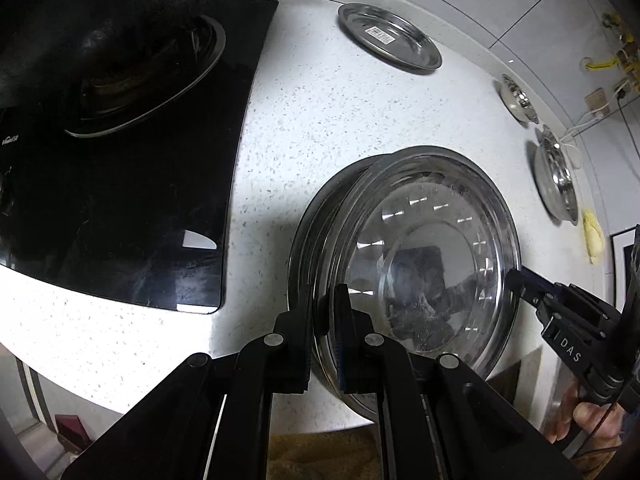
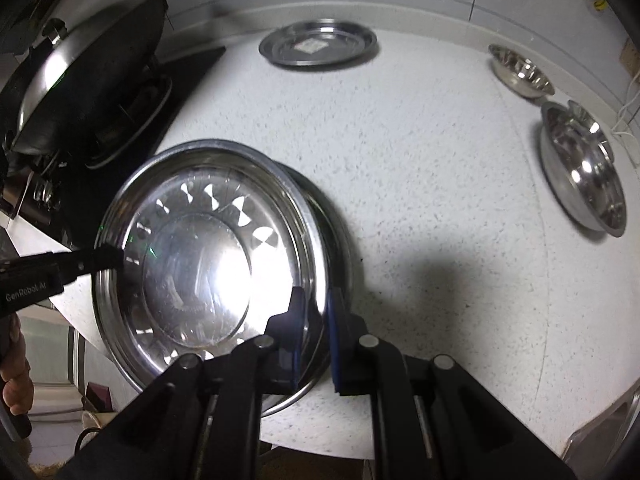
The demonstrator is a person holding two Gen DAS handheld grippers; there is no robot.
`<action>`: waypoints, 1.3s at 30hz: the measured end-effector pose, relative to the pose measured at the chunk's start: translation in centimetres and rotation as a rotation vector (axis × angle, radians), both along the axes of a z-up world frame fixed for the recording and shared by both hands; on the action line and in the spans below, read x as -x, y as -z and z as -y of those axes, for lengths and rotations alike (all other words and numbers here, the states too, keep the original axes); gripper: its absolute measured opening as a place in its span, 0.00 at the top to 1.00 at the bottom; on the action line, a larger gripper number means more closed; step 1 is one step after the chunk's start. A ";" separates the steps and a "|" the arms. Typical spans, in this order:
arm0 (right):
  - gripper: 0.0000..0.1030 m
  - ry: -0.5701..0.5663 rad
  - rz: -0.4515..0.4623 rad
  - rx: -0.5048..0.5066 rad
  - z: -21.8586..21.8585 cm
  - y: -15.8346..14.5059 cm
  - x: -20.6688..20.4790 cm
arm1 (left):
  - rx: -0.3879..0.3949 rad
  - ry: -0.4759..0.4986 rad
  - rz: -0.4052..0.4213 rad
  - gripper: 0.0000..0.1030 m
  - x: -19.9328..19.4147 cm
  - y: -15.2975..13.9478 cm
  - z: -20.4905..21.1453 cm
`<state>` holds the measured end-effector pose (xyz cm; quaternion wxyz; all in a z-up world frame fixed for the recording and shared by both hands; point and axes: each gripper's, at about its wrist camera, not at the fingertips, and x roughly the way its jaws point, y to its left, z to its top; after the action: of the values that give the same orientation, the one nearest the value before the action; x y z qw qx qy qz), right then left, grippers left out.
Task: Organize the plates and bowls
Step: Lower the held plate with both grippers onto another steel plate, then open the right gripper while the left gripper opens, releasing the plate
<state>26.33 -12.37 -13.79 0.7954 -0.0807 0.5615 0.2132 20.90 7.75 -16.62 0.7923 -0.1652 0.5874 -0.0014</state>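
A large steel plate (image 1: 424, 264) (image 2: 192, 264) is gripped by its rim from both sides. My left gripper (image 1: 324, 308) is shut on its near-left rim, and my right gripper (image 2: 316, 304) is shut on the opposite rim. Each gripper shows in the other's view: the right gripper (image 1: 516, 284) and the left gripper (image 2: 108, 258). Directly under the held plate lies a second steel plate (image 1: 316, 216) (image 2: 336, 224) on the white speckled countertop (image 1: 320, 112), with only its edge showing. I cannot tell whether the two plates touch.
A steel plate with a sticker (image 1: 390, 36) (image 2: 318, 42) lies at the back of the counter. Two steel bowls (image 2: 520, 70) (image 2: 584, 168) sit at the right. A black glass stove (image 1: 120, 160) lies to the left, with a lidded wok (image 2: 88, 80) on it. The counter's front edge is close below.
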 end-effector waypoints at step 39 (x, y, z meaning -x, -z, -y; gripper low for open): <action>0.61 -0.106 0.108 -0.088 0.7 -3.5 -8.0 | -0.148 -0.019 0.168 0.31 -7.0 -3.5 3.5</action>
<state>34.36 -13.04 -10.31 0.8151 -0.0867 0.5027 0.2746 27.91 4.26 -13.11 0.8488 -0.1113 0.5156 0.0357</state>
